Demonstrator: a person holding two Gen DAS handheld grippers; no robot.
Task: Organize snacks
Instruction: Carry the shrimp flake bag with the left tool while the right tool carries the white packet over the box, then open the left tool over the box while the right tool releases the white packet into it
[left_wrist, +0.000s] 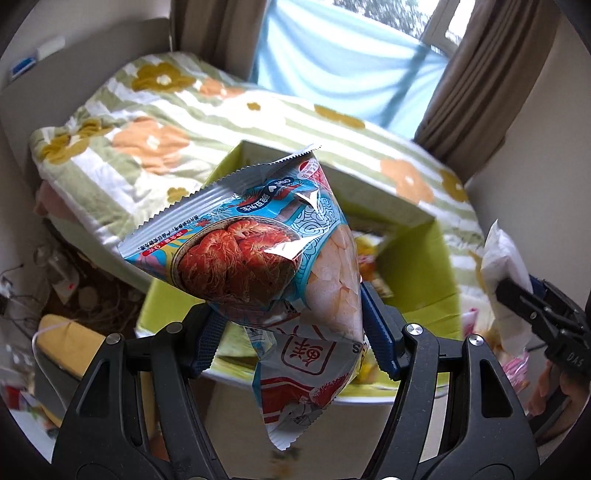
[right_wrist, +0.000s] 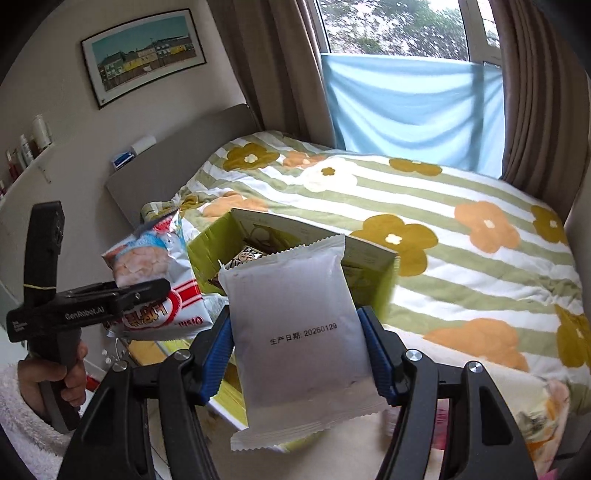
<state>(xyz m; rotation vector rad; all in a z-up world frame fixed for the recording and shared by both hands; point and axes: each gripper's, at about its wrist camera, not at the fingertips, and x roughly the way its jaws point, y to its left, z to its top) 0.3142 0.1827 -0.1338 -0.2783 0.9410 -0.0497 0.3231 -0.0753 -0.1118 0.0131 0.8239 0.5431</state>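
My left gripper (left_wrist: 291, 332) is shut on a blue and red shrimp chip bag (left_wrist: 258, 251), held in the air in front of an open green cardboard box (left_wrist: 424, 266). My right gripper (right_wrist: 295, 350) is shut on a plain white snack packet (right_wrist: 295, 332) printed with a date, held upright just in front of the same box (right_wrist: 207, 254). The box holds several snacks. In the right wrist view the left gripper (right_wrist: 147, 291) and its chip bag (right_wrist: 155, 266) are at the left. In the left wrist view the right gripper (left_wrist: 517, 295) with the white packet (left_wrist: 502, 266) is at the right edge.
The box stands beside a bed with a green striped floral quilt (right_wrist: 443, 229). A grey headboard (right_wrist: 166, 173) is behind, a window with a blue cloth (right_wrist: 413, 114) and brown curtains beyond. Cables and clutter lie on the floor (left_wrist: 55, 280) at the left.
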